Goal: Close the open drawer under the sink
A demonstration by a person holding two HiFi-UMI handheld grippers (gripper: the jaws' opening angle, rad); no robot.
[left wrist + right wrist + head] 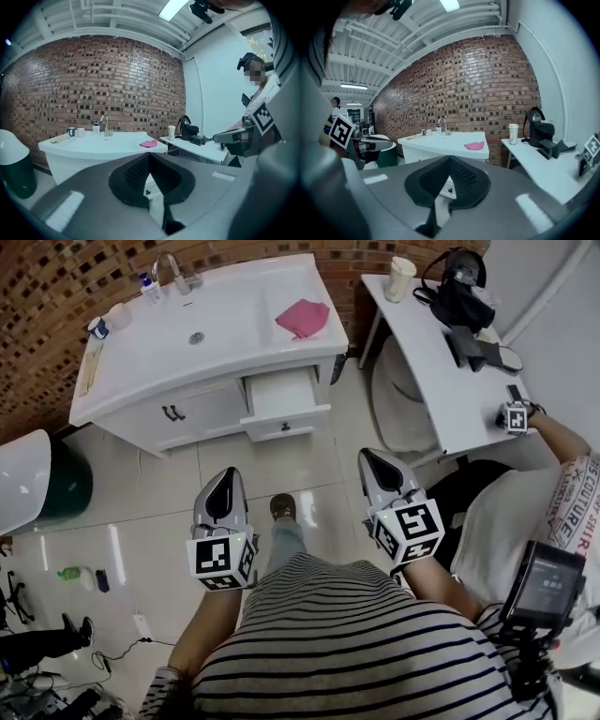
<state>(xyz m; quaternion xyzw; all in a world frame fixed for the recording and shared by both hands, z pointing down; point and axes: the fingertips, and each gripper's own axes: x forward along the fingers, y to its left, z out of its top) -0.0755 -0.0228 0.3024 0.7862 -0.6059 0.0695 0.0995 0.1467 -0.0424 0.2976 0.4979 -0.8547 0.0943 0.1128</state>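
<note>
**Head view, looking steeply down.** I hold my left gripper and my right gripper side by side over the tiled floor. Both point toward the white vanity cabinet and are well apart from it.

**Left gripper.** The jaws meet tip to tip, with nothing between them.

**Right gripper.** The jaws are likewise closed at the tips and hold nothing.

**Drawer.** The drawer sits at the right end of the cabinet, just under the countertop. It is pulled out, so its white inside shows from above, and its front panel carries a small dark handle. In each gripper view that front panel appears low in the gap behind the closed tips.

**Countertop.** The sink basin lies left of the drawer. A pink cloth rests on the counter directly above the drawer. The faucet stands at the back edge, and a soap bottle is just beside it.

**Surroundings.** A white table stands to the right of the cabinet and bears a paper cup. A green bin stands to the cabinet's left.
</note>
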